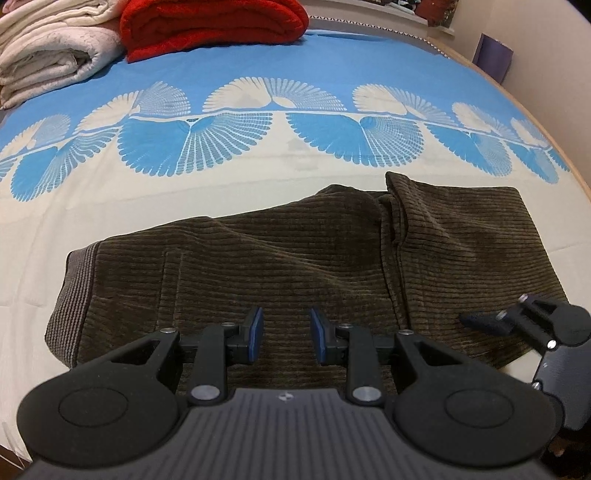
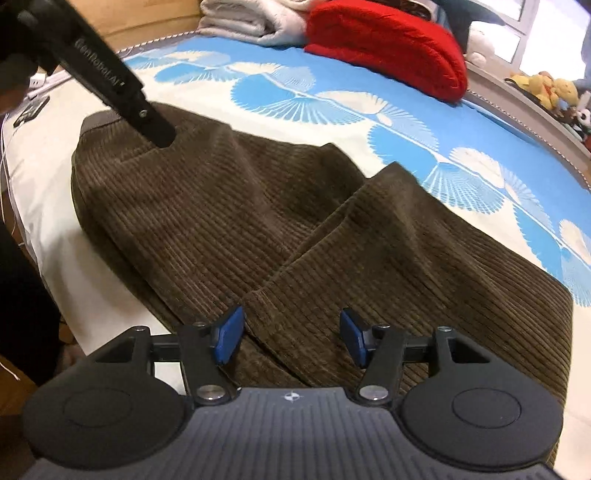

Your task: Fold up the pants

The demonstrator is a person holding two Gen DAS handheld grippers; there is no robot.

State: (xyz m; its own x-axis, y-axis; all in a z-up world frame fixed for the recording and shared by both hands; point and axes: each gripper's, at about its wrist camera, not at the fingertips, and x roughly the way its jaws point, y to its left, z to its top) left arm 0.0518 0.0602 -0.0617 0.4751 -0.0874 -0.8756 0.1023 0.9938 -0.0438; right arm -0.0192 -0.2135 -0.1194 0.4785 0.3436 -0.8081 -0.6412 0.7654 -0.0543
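Brown corduroy pants (image 1: 295, 258) lie folded on the bed, waistband at the left, with a folded-over layer on the right side. They also show in the right wrist view (image 2: 258, 229). My left gripper (image 1: 286, 334) is open and empty, just above the near edge of the pants near the waistband end. My right gripper (image 2: 291, 336) is open and empty, over the near edge of the folded-over layer. The right gripper also shows at the right edge of the left wrist view (image 1: 524, 325). The left gripper's body shows in the right wrist view (image 2: 110, 81).
The bed has a blue and cream fan-patterned cover (image 1: 258, 122). A folded red blanket (image 1: 214, 26) and folded white blankets (image 1: 51, 48) lie at the far side. Stuffed toys (image 2: 550, 88) sit on a ledge beyond the bed. A phone (image 2: 31, 109) lies at the bed's left edge.
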